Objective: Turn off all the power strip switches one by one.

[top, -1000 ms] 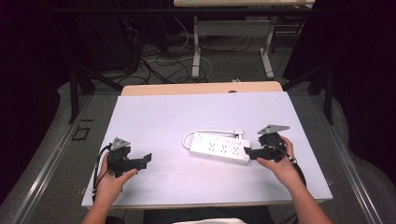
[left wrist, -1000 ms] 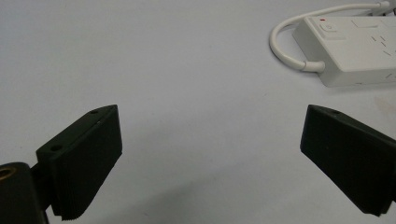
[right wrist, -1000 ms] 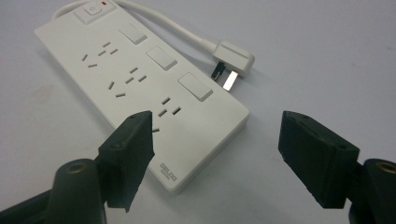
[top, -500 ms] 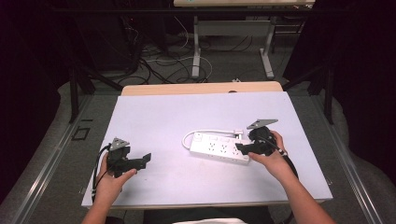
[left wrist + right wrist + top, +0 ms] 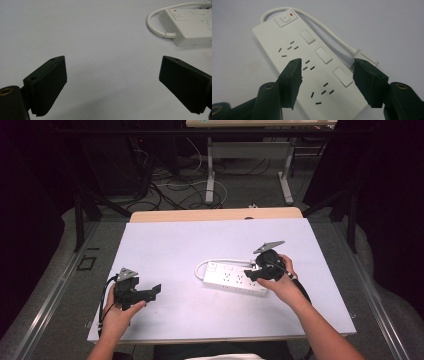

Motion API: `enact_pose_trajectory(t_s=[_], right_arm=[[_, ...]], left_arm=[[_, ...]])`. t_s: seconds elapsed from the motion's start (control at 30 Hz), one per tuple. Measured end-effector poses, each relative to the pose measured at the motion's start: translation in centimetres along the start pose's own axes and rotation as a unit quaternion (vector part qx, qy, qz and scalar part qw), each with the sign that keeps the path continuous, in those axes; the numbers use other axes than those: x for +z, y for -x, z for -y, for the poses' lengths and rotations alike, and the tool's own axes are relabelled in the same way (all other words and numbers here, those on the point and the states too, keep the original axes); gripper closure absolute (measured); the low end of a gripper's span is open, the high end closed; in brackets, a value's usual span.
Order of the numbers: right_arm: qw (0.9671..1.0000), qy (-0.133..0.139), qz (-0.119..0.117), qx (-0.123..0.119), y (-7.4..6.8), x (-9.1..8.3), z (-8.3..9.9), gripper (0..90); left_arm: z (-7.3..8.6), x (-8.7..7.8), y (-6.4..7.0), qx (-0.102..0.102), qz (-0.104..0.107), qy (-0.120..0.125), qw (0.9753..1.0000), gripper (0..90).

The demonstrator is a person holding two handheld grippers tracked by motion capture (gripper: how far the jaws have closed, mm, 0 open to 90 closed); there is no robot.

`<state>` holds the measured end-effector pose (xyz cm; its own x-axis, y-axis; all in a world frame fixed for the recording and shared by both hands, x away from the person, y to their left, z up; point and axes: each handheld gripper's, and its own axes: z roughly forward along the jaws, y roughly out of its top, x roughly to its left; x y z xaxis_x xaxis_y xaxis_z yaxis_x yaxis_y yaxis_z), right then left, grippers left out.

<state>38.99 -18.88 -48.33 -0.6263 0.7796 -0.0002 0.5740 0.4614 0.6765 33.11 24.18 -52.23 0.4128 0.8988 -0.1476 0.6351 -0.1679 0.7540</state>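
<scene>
Two grippers worked at the pale table, each held in one of the person's hands. Nearest the person, at about seven o'clock on the tabletop, the left gripper rested low over bare surface with its jaws spread wide and nothing between them; in the left gripper view the two black pads stood far apart with only the plain tabletop between them, and the power strip's switch end lay off toward one o'clock.

Farther in, at about four o'clock from the table's centre, the right gripper hung over the white power strip, which lay flat on the table with its long side running roughly from ten to four o'clock. In the right gripper view the jaws were partly open and straddled the strip's width near its middle, one pad over the socket side and the other over the edge by the cord; whether the pads touched the strip could not be told.

Beyond the jaws, at the strip's far end, sat the power button with a small red mark beside it, and the white cord looped around that end.
</scene>
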Motion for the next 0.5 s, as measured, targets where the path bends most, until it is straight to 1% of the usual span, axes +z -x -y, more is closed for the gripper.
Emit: enact_pose_trajectory(t_s=[0.03,0.07,0.1,0.13,0.17,0.2,0.23,0.27,0.3,0.33,0.37,0.43,0.5], right_arm=[[1.0,-0.002,0.0,-0.006,0.0,0.1,-0.2,42.7],[0.9999,-0.005,-0.001,-0.01,-0.1,0.2,-0.3,43.3],[0.9999,-0.007,0.0,-0.008,-0.2,0.4,-0.5,44.7],[0.9999,-0.008,-0.001,-0.012,-0.3,0.5,-0.6,46.2],[0.9998,-0.01,-0.008,-0.016,-0.4,0.6,-0.8,47.4],[0.9998,-0.01,-0.005,-0.017,-0.5,0.7,-1.0,48.4],[0.9996,-0.014,-0.009,-0.021,-0.5,0.7,-1.2,50.4],[0.9994,-0.021,-0.013,-0.023,-0.5,0.7,-1.4,52.1],[0.9996,-0.015,-0.015,-0.021,-0.6,0.9,-1.6,53.1],[0.9995,-0.015,-0.019,-0.021,-0.7,0.9,-1.8,54.4],[0.9992,-0.018,-0.026,-0.023,-0.7,1.0,-2.0,55.7],[0.9991,-0.021,-0.03,-0.022,-0.9,1.3,-2.3,58.3],[0.9989,-0.025,-0.033,-0.024,-1.0,1.6,-2.8,61.0]], left_arm=[[0.0,0.0,0.0,-0.001,0.0,0.0,1.0,7.9],[0.0,0.1,0.0,-0.002,-0.002,0.006,1.0,7.9],[0.0,0.0,0.0,-0.002,-0.001,0.003,1.0,7.9],[0.0,0.0,0.0,-0.003,-0.001,0.001,1.0,8.0],[0.1,0.1,0.0,-0.005,-0.002,0.005,1.0,8.0],[0.1,0.0,-0.1,-0.002,-0.002,0.004,1.0,8.1],[0.1,0.1,-0.1,-0.004,-0.001,0.004,1.0,8.1],[0.1,0.0,-0.2,-0.002,0.002,-0.003,1.0,8.1],[0.1,0.0,-0.2,-0.002,0.001,-0.002,1.0,8.1],[0.1,0.0,-0.2,-0.004,0.002,0.0,1.0,8.1],[0.1,0.0,-0.1,-0.006,-0.001,0.005,1.0,8.1],[0.1,0.0,-0.1,-0.01,-0.001,0.007,0.9999,8.1],[0.1,0.0,-0.1,-0.007,-0.001,0.006,1.0,8.1]])
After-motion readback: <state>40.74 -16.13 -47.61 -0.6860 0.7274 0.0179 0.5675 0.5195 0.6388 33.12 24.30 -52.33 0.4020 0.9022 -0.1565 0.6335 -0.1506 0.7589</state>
